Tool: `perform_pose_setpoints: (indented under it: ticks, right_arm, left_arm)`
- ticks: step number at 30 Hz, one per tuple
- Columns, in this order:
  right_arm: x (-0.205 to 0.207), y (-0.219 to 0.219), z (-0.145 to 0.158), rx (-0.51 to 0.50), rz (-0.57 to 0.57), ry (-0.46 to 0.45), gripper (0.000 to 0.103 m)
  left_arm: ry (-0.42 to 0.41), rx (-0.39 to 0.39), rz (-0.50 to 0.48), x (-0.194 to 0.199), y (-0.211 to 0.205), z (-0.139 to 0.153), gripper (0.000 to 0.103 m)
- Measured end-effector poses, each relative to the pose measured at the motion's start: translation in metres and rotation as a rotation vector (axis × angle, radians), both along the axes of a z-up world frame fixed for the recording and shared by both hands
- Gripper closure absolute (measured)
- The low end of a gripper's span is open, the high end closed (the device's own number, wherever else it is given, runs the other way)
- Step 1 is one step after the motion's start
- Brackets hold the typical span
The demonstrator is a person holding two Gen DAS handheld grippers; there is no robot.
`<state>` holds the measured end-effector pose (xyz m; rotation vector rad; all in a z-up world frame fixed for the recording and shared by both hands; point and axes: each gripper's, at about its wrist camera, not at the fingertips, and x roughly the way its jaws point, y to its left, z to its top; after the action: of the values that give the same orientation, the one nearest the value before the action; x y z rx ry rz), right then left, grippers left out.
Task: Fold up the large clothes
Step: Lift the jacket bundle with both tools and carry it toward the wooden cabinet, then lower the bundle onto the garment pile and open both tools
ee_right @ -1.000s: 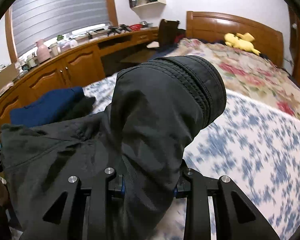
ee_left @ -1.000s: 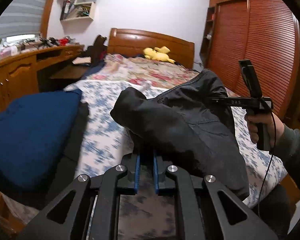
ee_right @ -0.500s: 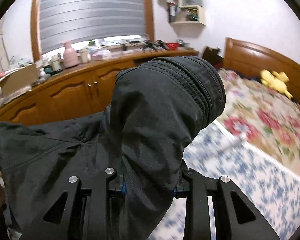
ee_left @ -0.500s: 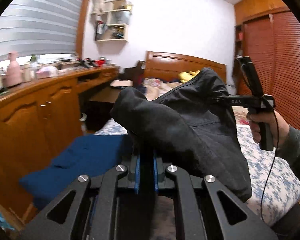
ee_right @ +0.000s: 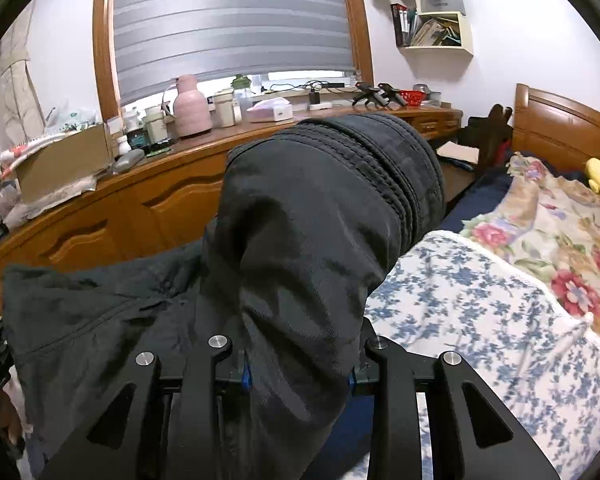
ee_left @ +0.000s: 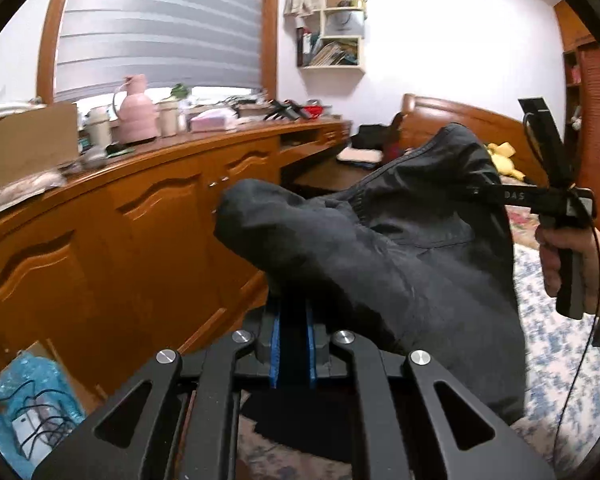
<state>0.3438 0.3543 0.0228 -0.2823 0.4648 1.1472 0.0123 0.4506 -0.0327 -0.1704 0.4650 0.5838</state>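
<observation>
A big dark grey jacket of thin, crinkly cloth (ee_left: 400,248) hangs in the air between two black grabbers, up off the bed. The left gripper (ee_left: 292,340) has its blue-lined fingers (ee_left: 275,344) squeezed close together on a bunched bit of the jacket, and the cloth humps up over them like a mitten. The right gripper (ee_right: 298,368) bites a fat fold of the same jacket, with its fingers pushed wide by the thick cloth, and a stitched cuff (ee_right: 392,168) curls over the top. In the left view, the person's right hand (ee_left: 572,256) holds the black handle of that other grabber. Behind the jacket stands a long brown wooden cabinet (ee_right: 112,220) with a pink jug (ee_right: 191,107) on top. To the right lies the bed with a blue-and-white flowery sheet (ee_right: 480,312).
</observation>
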Motion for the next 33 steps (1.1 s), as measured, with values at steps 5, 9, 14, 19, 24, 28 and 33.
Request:
perform_pose_setpoints:
  ticks: [5,9,14,19,24,28,33]
  right_arm:
    - [0.007,0.019,-0.040,-0.156,-0.040,-0.006,0.061]
    - [0.022,0.018,-0.053,-0.217,-0.067,-0.022,0.043]
    - [0.019,-0.001,-0.042,-0.218,-0.074,-0.123,0.038]
    - [-0.017,-0.008,-0.042,-0.159,0.079,-0.082,0.038]
    - [-0.054,0.004,-0.058,-0.151,0.239,-0.003,0.038]
    - [-0.058,0.018,-0.086,-0.177,0.258,0.040,0.038]
    - [-0.052,0.019,-0.096,-0.179,0.254,0.048,0.038]
  left_arm:
    - [0.037,-0.004,0.030,-0.004,0.008,-0.022,0.092]
    - [0.045,-0.035,0.043,-0.010,0.016,-0.024,0.090]
    - [0.057,-0.007,0.069,-0.018,0.014,-0.025,0.086]
    - [0.060,0.062,0.081,-0.027,0.005,-0.016,0.055]
    - [-0.002,0.080,0.077,-0.041,-0.002,0.011,0.019]
    - [-0.006,0.084,0.063,-0.037,-0.005,0.026,0.019]
    - [0.062,0.096,0.045,-0.012,-0.003,0.025,0.019]
